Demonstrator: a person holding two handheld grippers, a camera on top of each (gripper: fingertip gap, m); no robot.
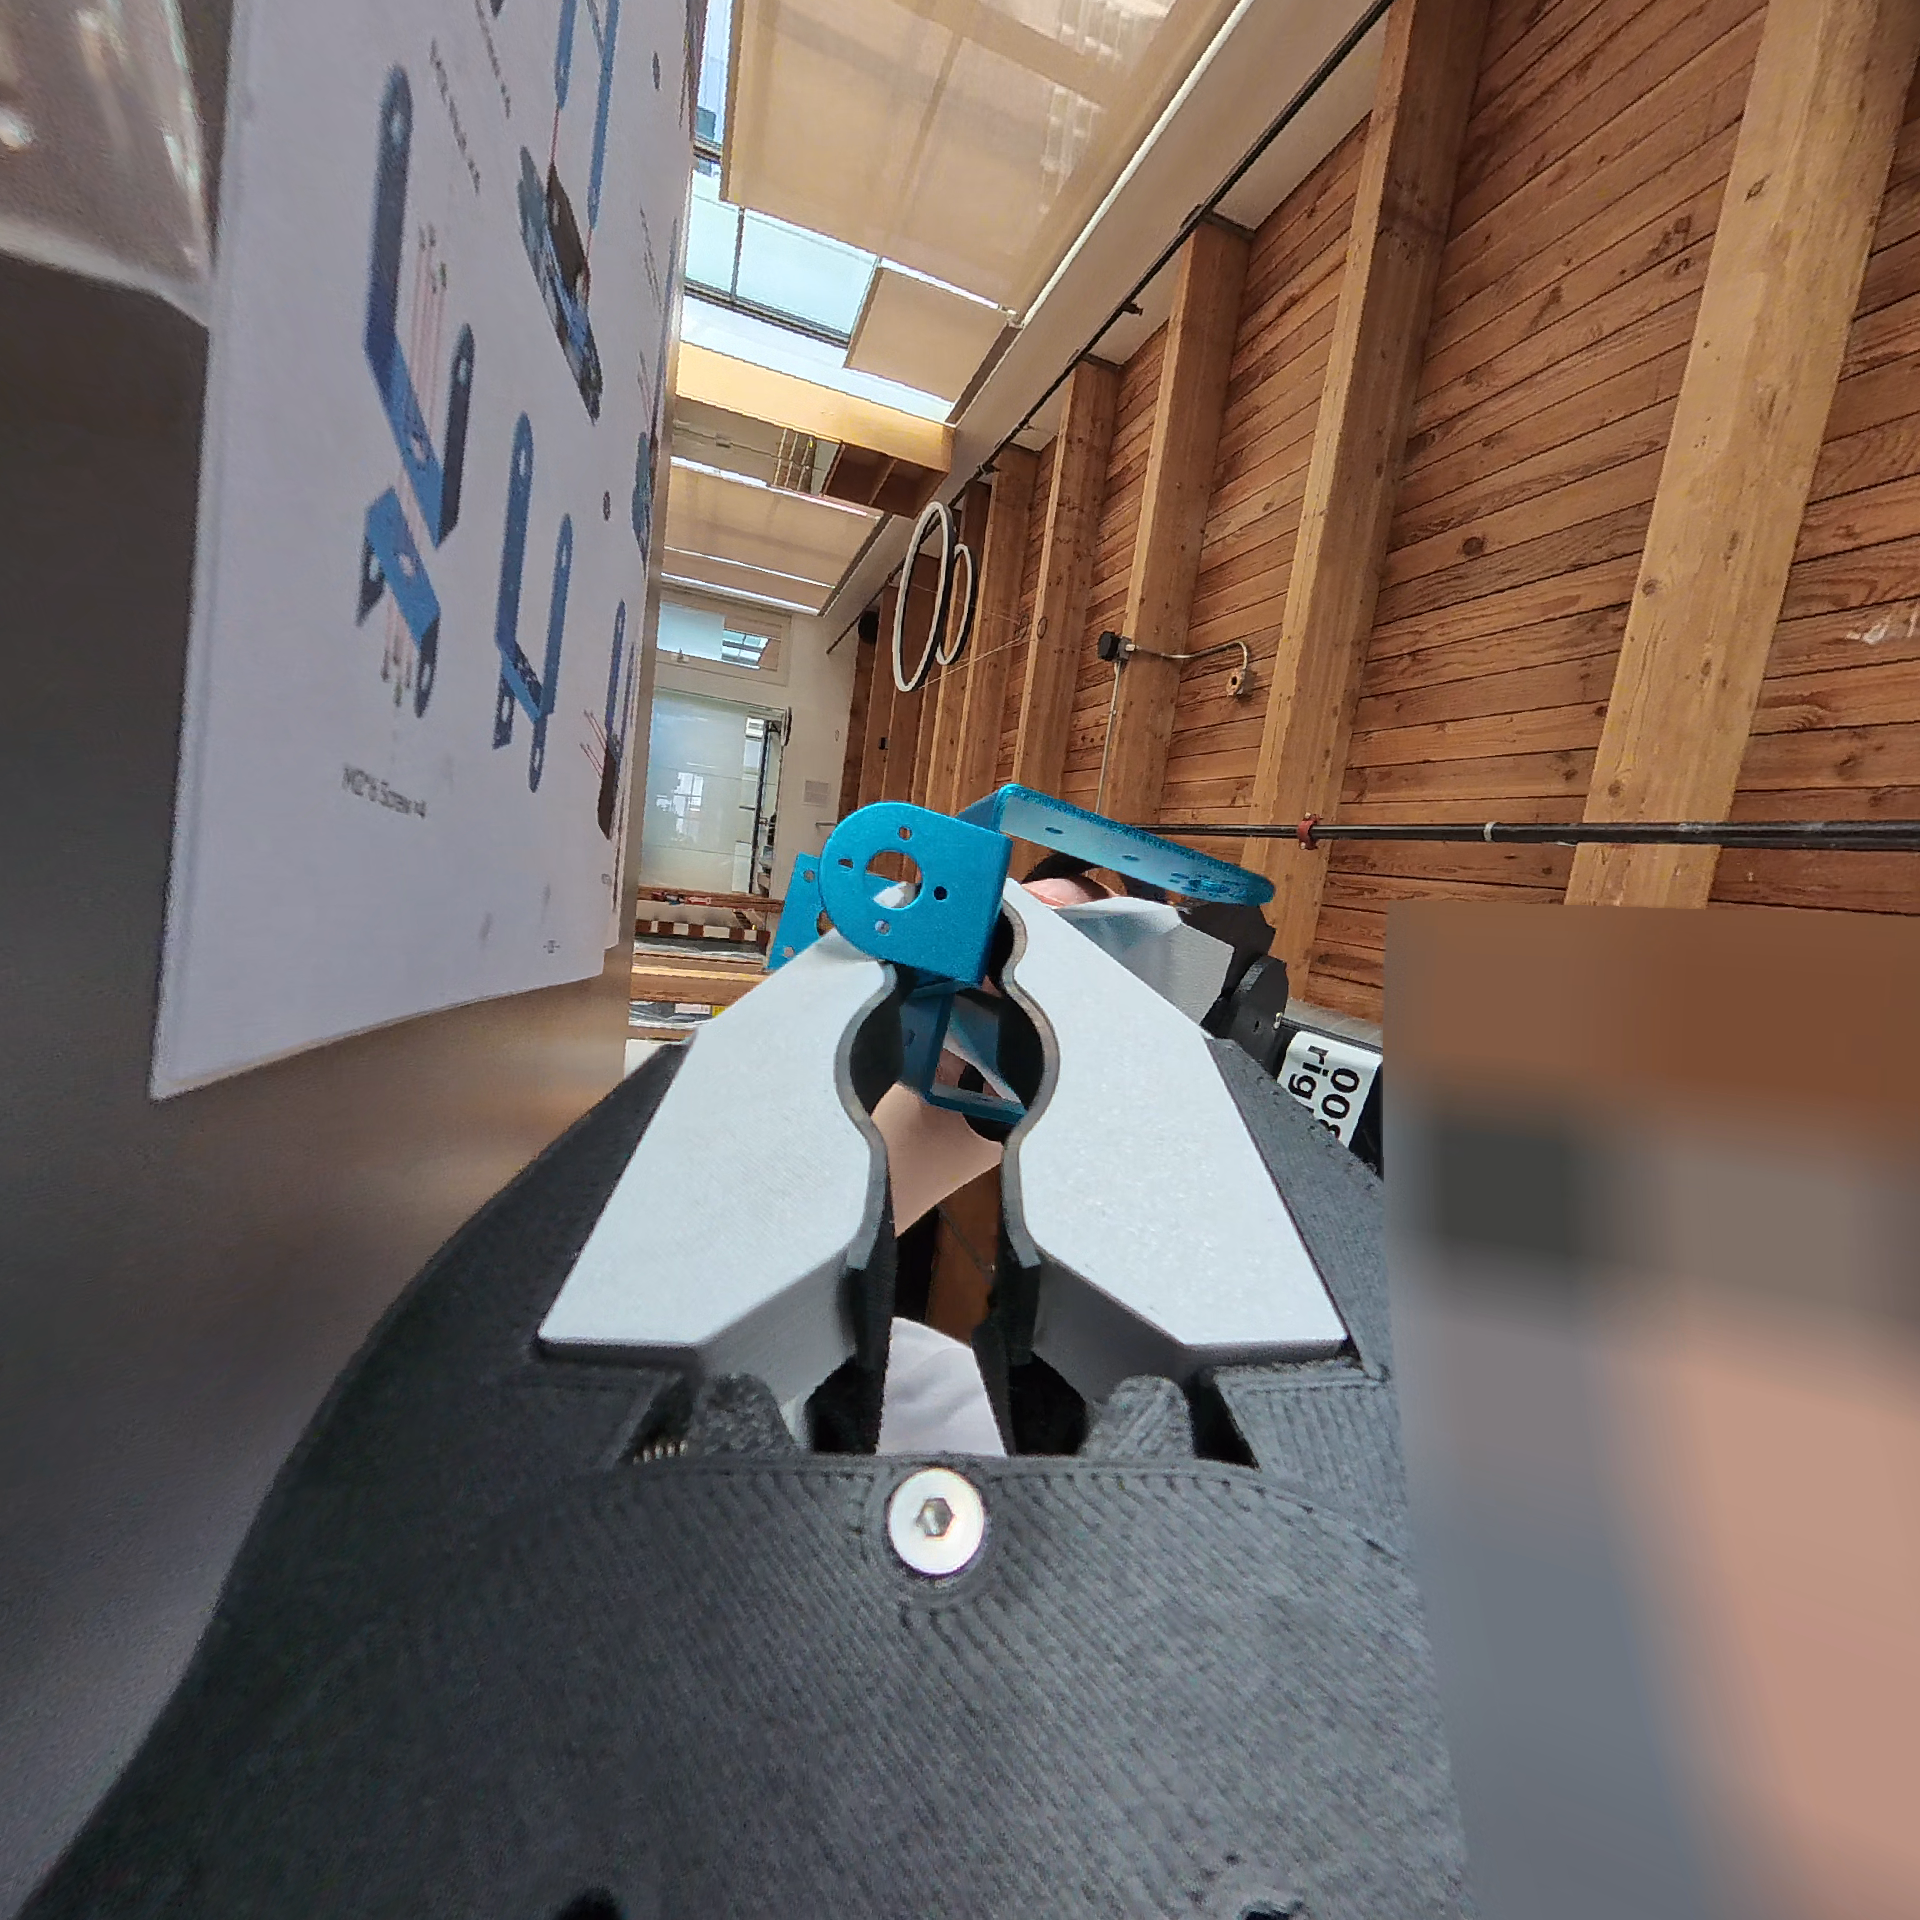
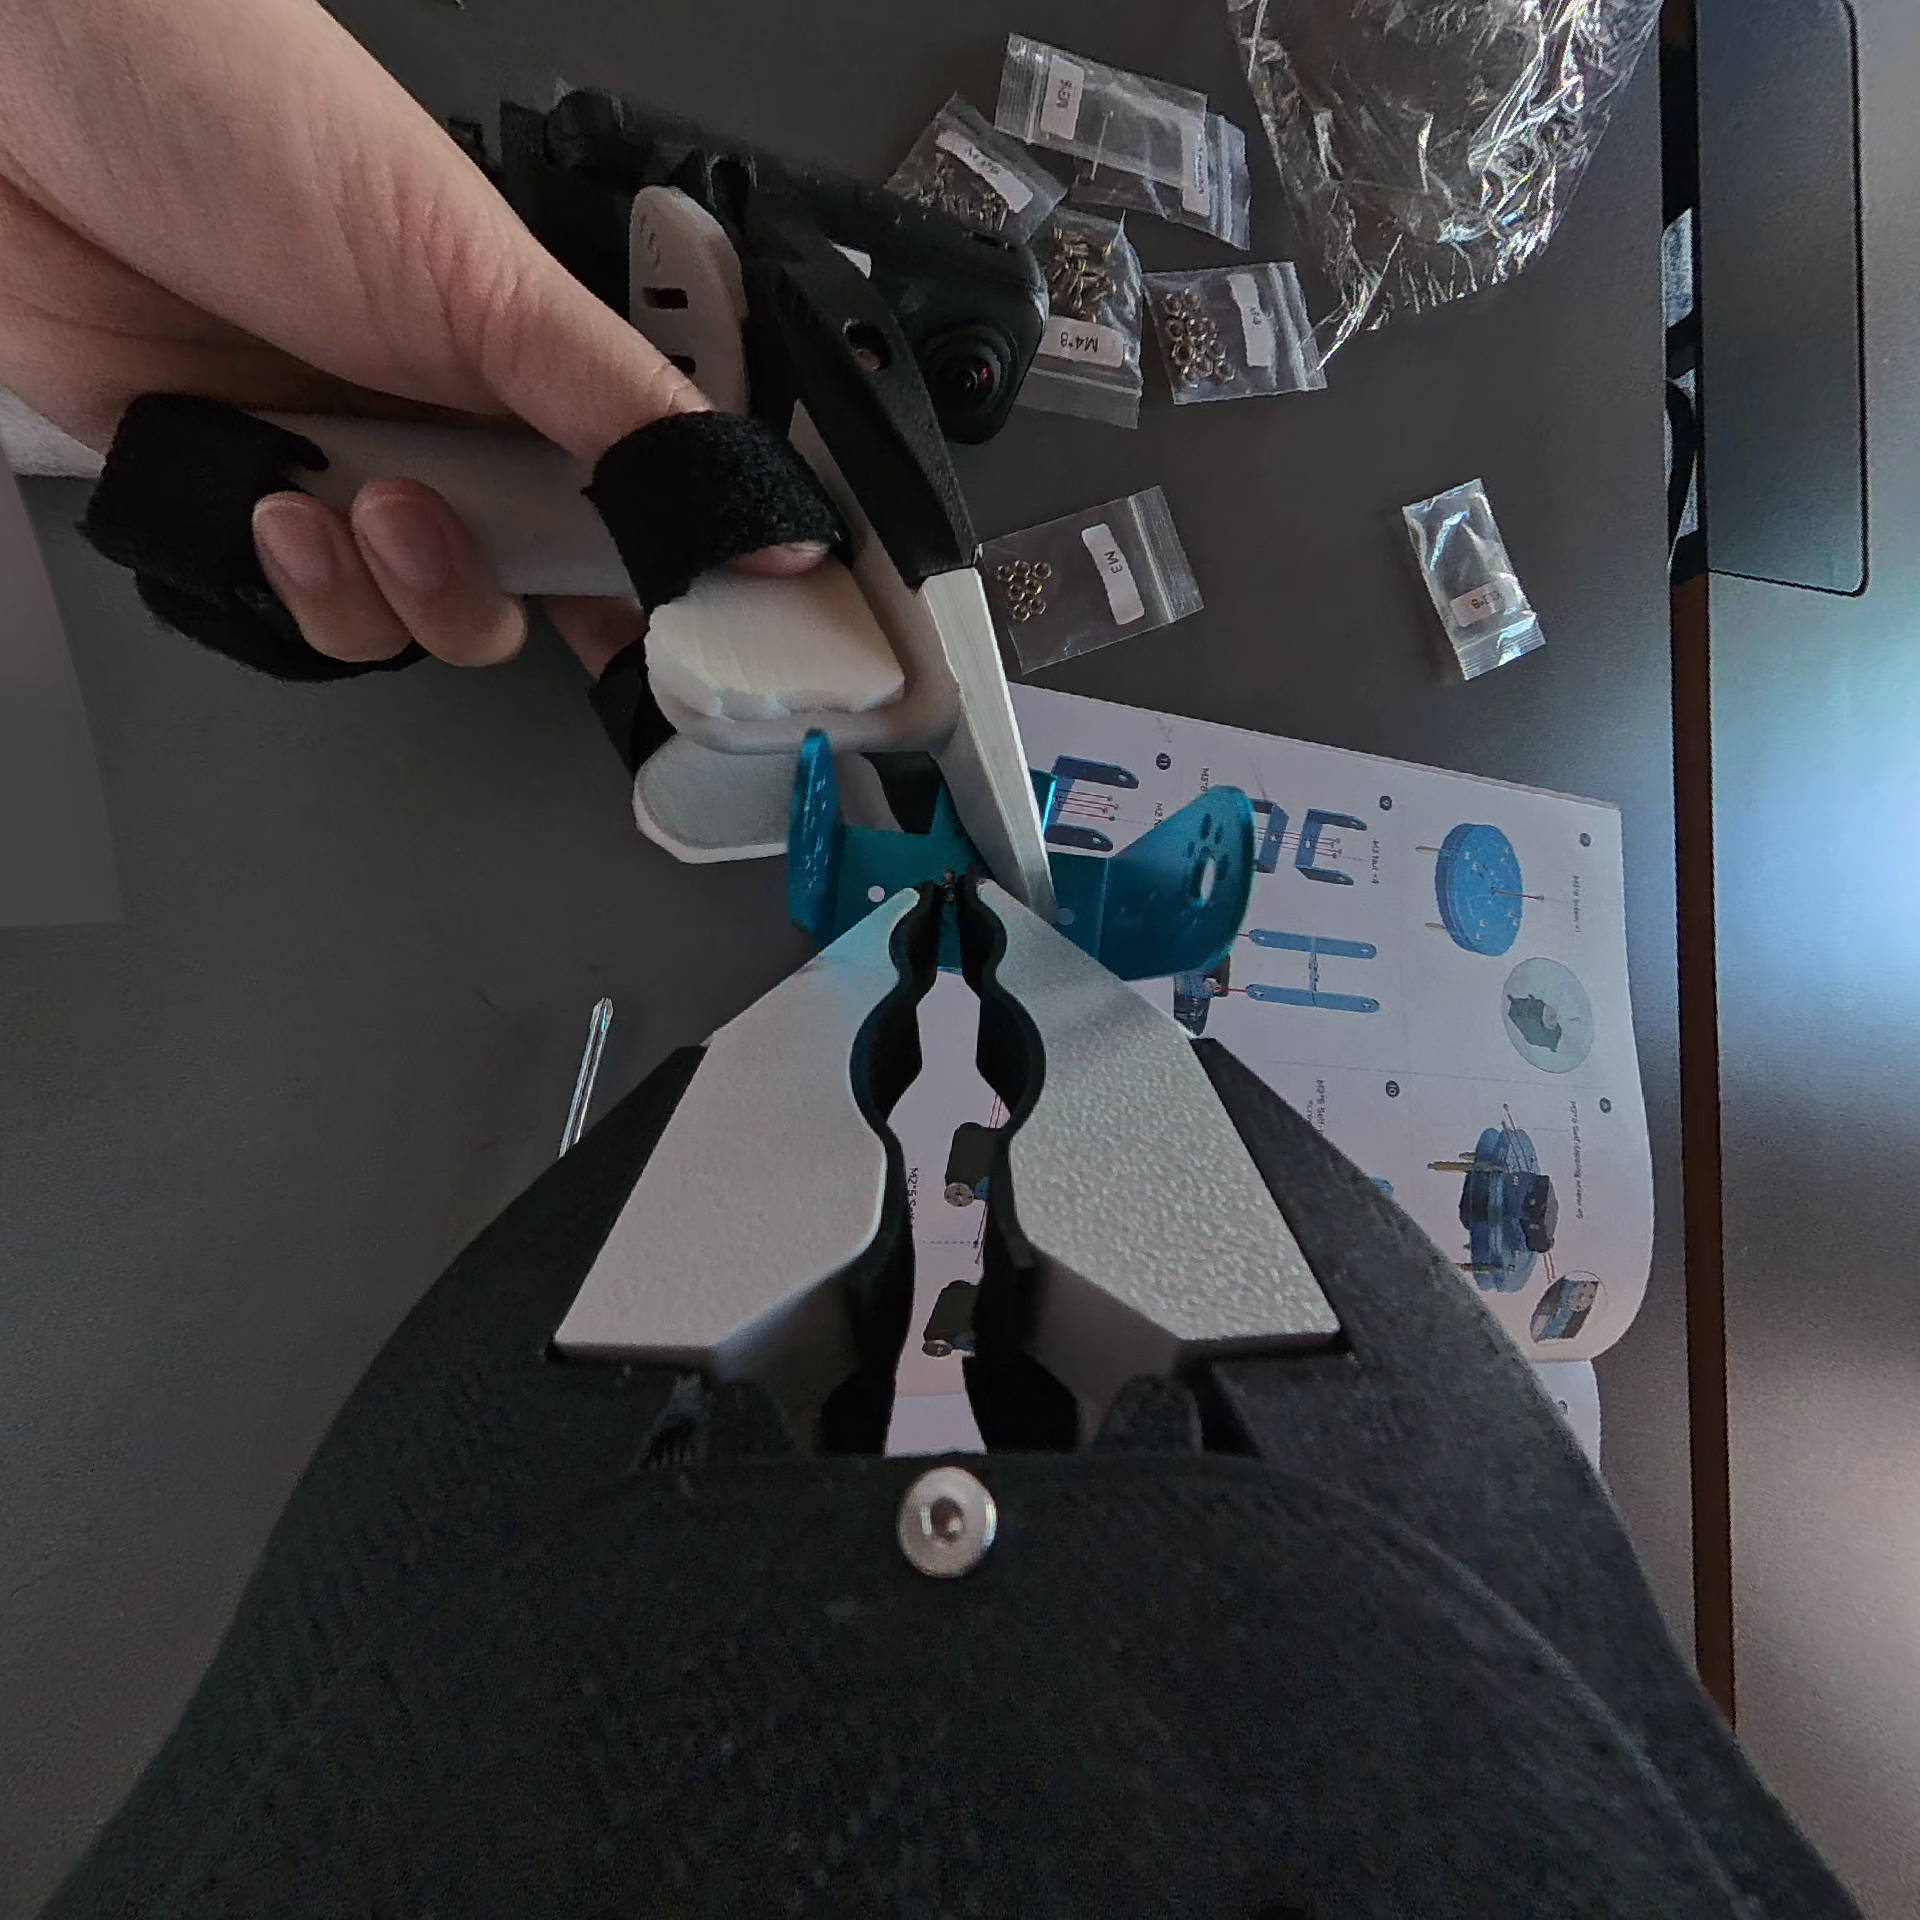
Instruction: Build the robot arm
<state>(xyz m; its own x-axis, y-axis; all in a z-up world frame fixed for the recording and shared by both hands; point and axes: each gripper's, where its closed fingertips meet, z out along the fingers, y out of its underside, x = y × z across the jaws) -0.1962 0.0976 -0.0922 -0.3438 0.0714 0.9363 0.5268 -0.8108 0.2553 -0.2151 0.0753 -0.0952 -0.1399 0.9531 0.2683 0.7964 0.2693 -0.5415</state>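
Observation:
My left gripper (image 1: 940, 940) is shut on a blue metal bracket assembly (image 1: 914, 883) with round holed ends, held up in the air. In the right wrist view a hand (image 2: 312, 312) holds that left gripper (image 2: 997, 790), clamped on the same blue bracket (image 2: 1174, 894) above the table. My right gripper (image 2: 948, 891) is shut on a small metal screw (image 2: 948, 883) at its tips, which touch the bracket's middle plate. Part of the right gripper's black body (image 1: 1257, 997) shows behind the bracket in the left wrist view.
An instruction sheet (image 2: 1351, 1039) lies on the grey table (image 2: 312, 1039) under the bracket; it also shows in the left wrist view (image 1: 416, 520). Several small bags of fasteners (image 2: 1091, 582) and crumpled clear plastic (image 2: 1434, 135) lie beyond. A screwdriver (image 2: 587, 1070) lies at left. Both grippers' tips are close together, under 4 cm apart.

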